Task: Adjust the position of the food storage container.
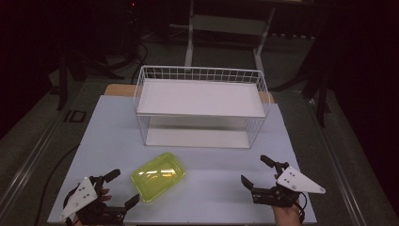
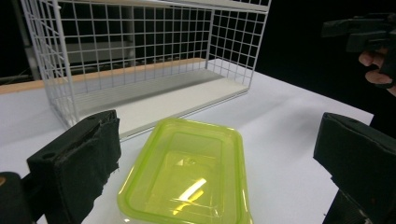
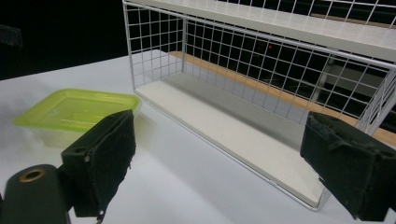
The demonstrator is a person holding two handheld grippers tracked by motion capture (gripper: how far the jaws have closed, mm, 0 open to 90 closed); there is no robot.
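Both sets of jaws wide open and empty, left gripper [image 1: 120,188] nearest yellow-green container [image 1: 158,175], right gripper [image 1: 256,171] apart on worktop [image 1: 211,197].

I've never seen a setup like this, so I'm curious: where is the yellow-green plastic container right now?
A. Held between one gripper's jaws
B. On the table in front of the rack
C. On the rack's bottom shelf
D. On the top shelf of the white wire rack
B: the yellow-green container lies on the table in front of the white wire rack, near the open left gripper, untouched.
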